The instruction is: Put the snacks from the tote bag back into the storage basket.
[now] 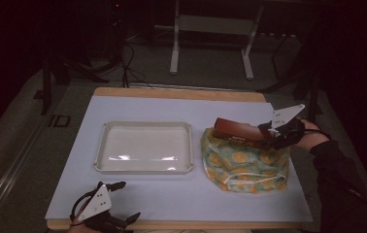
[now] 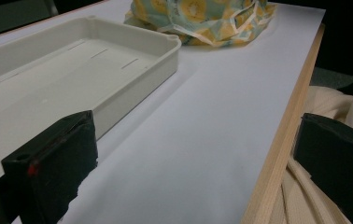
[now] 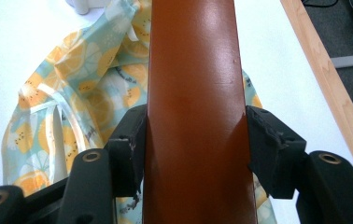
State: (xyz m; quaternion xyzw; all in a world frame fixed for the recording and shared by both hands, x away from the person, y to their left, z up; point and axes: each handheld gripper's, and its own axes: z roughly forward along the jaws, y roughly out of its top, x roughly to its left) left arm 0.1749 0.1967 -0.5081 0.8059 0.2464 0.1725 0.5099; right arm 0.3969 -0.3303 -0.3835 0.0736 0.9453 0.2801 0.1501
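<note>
Your right gripper is clamped on the brown case, held just above the bag. Keep the squeeze even and carry it level toward the tray beyond. Your left gripper rests with jaws apart, grasping nothing.

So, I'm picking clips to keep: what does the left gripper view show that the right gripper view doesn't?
Left gripper view: the white tray and the left gripper, jaws wide apart over the table's near edge. Right gripper view: the right gripper shut on a long brown case. Both: the lemon-print cloth bag on the pale table.
</note>
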